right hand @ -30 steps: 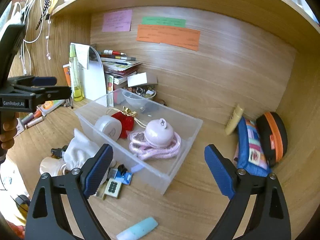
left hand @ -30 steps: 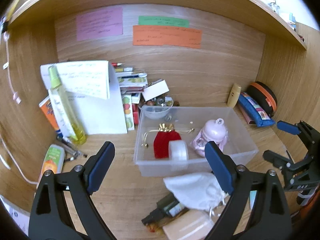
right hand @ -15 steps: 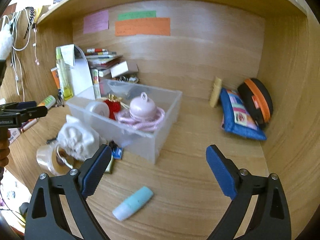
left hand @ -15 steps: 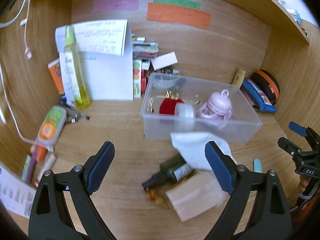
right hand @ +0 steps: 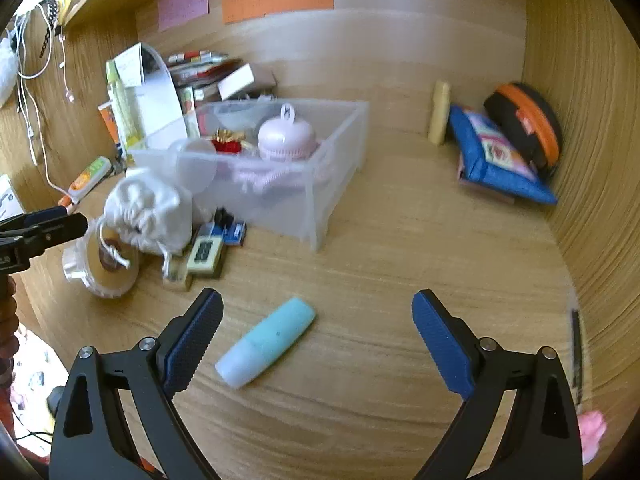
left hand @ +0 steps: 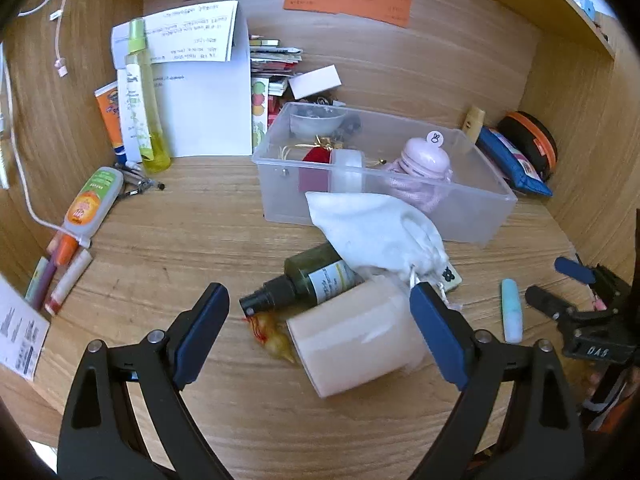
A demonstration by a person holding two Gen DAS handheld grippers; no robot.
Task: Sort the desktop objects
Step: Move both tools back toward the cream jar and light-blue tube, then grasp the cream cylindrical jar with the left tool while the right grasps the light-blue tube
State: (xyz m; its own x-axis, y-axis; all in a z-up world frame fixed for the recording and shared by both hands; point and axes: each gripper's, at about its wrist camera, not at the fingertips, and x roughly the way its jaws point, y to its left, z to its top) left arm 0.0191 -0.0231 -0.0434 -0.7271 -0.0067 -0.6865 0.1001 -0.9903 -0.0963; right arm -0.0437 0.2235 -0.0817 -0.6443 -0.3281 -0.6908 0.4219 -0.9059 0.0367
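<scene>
Both hand-held grippers gape wide, empty — the left (left hand: 319, 322) over a beige tape roll (left hand: 356, 346), the right (right hand: 317, 330) over a pale-blue plastic tube (right hand: 266, 340).

Ahead of my left gripper (left hand: 319, 316) the desk (left hand: 168, 240) is crowded: a tape roll (left hand: 356, 344), dark spray bottle (left hand: 308, 280) and white pouch (left hand: 380, 232) sit bunched against the clear bin (left hand: 472, 216). To their left I have bare wood. My right gripper (right hand: 318, 340) has open desk between the bin and the blue pouch (right hand: 496, 164), with only the light-blue tube (right hand: 266, 340) lying between its fingers.
</scene>
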